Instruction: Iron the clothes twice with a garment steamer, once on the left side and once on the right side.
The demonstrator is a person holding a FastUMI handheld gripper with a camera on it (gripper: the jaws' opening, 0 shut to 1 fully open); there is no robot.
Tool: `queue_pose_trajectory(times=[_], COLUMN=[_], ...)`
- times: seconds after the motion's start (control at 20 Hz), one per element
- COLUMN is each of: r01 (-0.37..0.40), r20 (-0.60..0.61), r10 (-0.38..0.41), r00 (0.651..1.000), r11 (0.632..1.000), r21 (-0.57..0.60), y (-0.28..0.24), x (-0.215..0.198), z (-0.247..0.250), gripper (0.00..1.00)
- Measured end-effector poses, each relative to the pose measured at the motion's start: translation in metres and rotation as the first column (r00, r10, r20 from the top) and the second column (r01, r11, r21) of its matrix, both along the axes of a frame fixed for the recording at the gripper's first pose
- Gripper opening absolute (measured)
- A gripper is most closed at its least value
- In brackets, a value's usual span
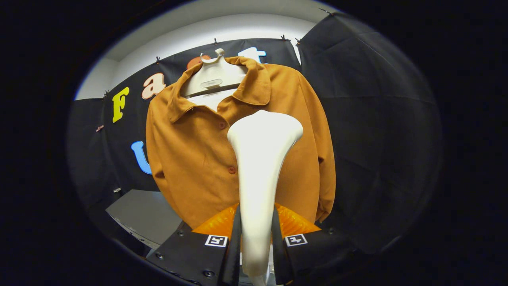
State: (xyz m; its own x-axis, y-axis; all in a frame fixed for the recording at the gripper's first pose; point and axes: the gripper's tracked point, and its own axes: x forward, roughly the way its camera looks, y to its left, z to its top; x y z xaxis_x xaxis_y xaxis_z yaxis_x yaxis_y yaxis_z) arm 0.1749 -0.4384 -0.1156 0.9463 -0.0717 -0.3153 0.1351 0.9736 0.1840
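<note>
A brown-orange button-up shirt (190, 151) hangs on a white hanger (214, 77) against the booth wall, facing me. My gripper (256, 226) is shut on the handle of a white garment steamer (260, 167), both fingers pressing its narrow neck. The steamer's wide head points up and away from me and covers the shirt's right half, a little right of the button row, around chest height. Whether the head touches the cloth I cannot tell. Two buttons (231, 170) show just left of the steamer.
A grey table top (143, 214) lies low to the left, below the shirt's hem. Black cloth walls close in behind and to the right. The shirt's right sleeve (326, 186) hangs down beside the steamer.
</note>
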Motion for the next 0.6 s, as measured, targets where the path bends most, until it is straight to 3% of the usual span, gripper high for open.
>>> queue_pose_trajectory(times=[0.2,0.6], r01=[-0.027,-0.041], r20=[-0.021,-0.099], r10=[0.028,0.046], r00=[0.999,0.994], r11=[0.999,0.998], r21=[0.038,0.048], y=[-0.014,-0.016], x=[0.022,0.013], z=[-0.022,-0.068], gripper=[0.38,0.37])
